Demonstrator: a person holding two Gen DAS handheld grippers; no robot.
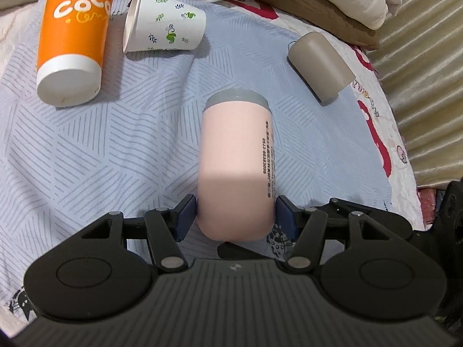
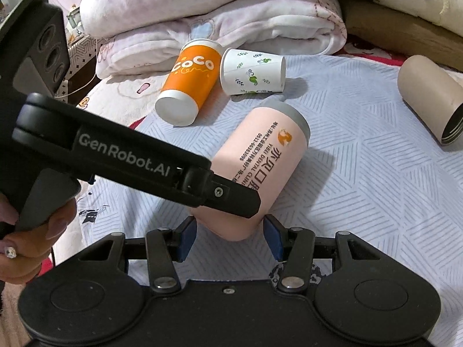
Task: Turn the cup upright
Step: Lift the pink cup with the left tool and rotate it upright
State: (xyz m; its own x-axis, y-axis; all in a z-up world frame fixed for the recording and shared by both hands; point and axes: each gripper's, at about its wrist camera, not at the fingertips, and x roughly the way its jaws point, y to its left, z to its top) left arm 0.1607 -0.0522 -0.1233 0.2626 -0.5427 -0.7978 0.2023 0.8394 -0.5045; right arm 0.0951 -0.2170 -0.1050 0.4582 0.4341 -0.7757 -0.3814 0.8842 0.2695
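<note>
Grasp step in hand: left claw [image 1: 235, 217] was clamped on the base end of the pink cup [image 1: 235, 162], blue pads touching both sides. The cup lay on its side on the bed, grey-rimmed mouth pointing away from the claw, printed clinic text along one flank. Right claw [image 2: 228, 235] sat spread just behind the same cup's base, pads near it but apart from it, holding nothing.

Next move, as I judge it: lift and pivot the wrist so the mouth swings up, then set the base flat; the soft bedding could let it tip.

Surface was a bed, with a pale blue striped sheet [image 1: 121, 150]. Three more cups lay on their sides beyond: orange Coco cup [image 1: 75, 40], white leaf-print paper cup [image 1: 165, 26], taupe cup [image 1: 319, 66]. Folded blankets [image 2: 220, 14] were piled behind them.
</note>
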